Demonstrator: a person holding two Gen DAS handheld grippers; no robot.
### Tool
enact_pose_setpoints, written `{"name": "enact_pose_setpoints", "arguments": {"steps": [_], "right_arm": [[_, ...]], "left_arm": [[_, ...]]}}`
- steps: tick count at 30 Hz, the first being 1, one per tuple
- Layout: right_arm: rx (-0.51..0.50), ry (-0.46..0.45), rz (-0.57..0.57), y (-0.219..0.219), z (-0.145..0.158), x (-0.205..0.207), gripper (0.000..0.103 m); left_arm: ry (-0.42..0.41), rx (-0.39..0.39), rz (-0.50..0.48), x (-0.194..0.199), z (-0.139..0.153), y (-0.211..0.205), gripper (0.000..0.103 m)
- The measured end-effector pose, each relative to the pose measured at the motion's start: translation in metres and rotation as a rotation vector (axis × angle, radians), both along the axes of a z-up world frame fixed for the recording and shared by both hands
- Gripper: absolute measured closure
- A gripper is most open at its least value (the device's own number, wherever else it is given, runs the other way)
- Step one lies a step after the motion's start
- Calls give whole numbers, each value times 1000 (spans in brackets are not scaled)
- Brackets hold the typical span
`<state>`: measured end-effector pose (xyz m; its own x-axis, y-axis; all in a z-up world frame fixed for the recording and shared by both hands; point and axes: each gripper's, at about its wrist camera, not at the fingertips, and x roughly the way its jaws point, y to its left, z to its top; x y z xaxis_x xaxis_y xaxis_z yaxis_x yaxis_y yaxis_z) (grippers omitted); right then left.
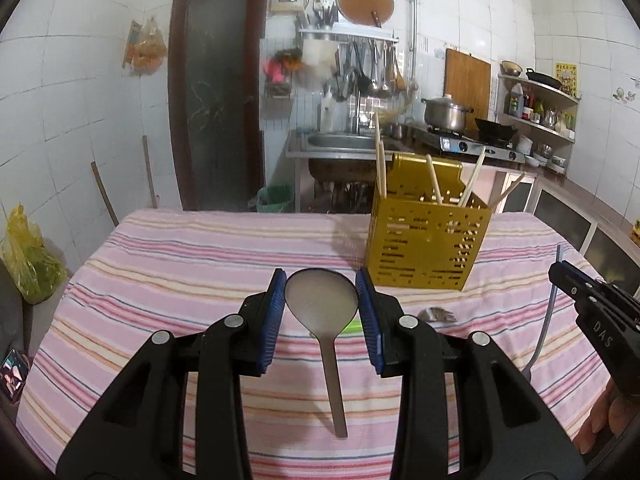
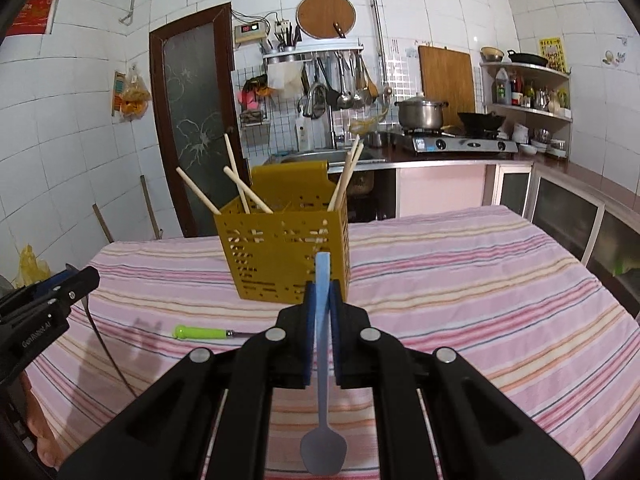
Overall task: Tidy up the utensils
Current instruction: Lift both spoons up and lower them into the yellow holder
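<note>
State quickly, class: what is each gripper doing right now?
Left gripper: jaws closed on the metal spoon, gripped at its bowl.
Right gripper: jaws closed on the blue spoon, gripped by its handle.

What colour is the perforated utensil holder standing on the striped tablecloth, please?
Mustard yellow; the utensil holder shows best in the right wrist view.

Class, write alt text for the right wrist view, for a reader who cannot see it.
The right tongs are shut on a blue spoon, handle up and bowl hanging towards the camera, before a yellow perforated utensil holder with chopsticks in it. A green-handled utensil lies on the striped tablecloth.
</note>
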<state>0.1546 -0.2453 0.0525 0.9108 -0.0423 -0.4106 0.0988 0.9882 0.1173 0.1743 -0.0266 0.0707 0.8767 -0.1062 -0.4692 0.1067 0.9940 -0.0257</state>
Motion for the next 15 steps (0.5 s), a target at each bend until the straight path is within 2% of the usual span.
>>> {"name": "enact_pose_setpoints", "arguments": {"steps": [15], "right_arm": [[-45, -13, 1, 7, 7, 9, 96]], "left_arm": [[-32, 11, -4, 9, 6, -2, 69]]}}
